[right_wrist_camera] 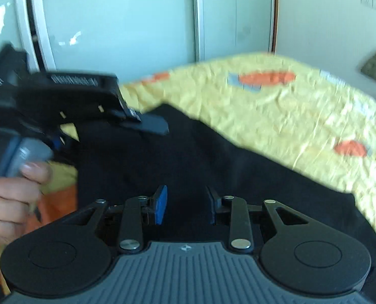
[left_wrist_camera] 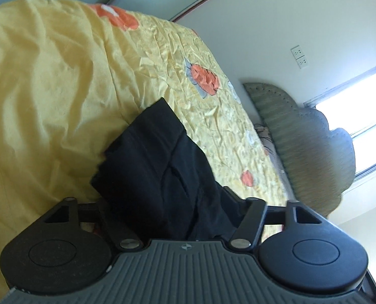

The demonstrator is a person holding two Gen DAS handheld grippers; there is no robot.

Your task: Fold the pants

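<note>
Left wrist view: left gripper (left_wrist_camera: 167,202) fingers clamp black pants (left_wrist_camera: 147,157); right gripper (right_wrist_camera: 186,202) fingers gape above them.

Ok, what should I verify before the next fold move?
1. Right tool open: ok.
2. Right tool over the black pants: ok.
3. Left tool gripping the pants: cannot tell, as fabric hides its fingers.
4. Tools apart from each other: ok.
5. Pants lying smooth on the yellow bedspread: not ok, they are creased and bunched in the left wrist view.
6. Sharp view: not ok, the right wrist view is blurred.
</note>
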